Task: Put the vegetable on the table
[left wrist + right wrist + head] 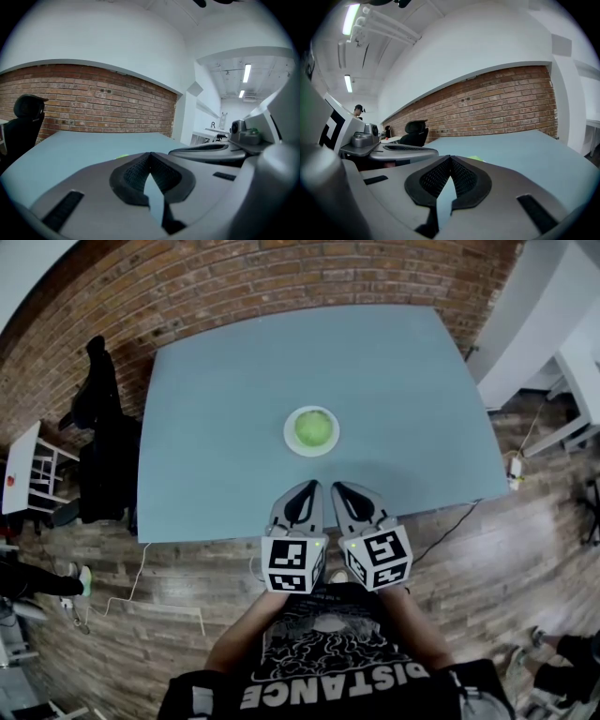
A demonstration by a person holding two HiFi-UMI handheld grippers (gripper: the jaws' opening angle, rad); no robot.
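Well, the red brick wall (pixel 281 277) is running along the far side of the room, and the brown wooden plank floor (pixel 487 559) is spreading out around everything. The broad blue-grey rectangular tabletop (pixel 234 409) is filling the middle of the head view, with its far edge lying close to that wall. A black office chair (pixel 98 427) is standing just beside the tabletop's left edge, and white furniture (pixel 534 324) is standing off its right corner.

I am holding my two grey tools side by side over the near edge of the tabletop, their black-and-white marker cubes facing back toward me. My left tool (pixel 310 487) is pointing toward the middle of the tabletop. In the left gripper view its jaws (pixel 150 154) are meeting at the tips with nothing between them, and only a thin wedge of tabletop is showing behind the black ribbed pads (pixel 133 174). My right tool (pixel 339 489) is lying just beside it. In the right gripper view its jaws (pixel 450 158) are likewise pressing together at the tips and gripping nothing.

A round white dish (pixel 290 435) is sitting near the middle of the tabletop, ahead of both tools and apart from them. The round pale green vegetable (pixel 313 428) is lying in that dish, not on the bare tabletop. From each tool's own camera it is showing only as a green sliver (pixel 123 156) (pixel 476 158) peeking over the jaws.
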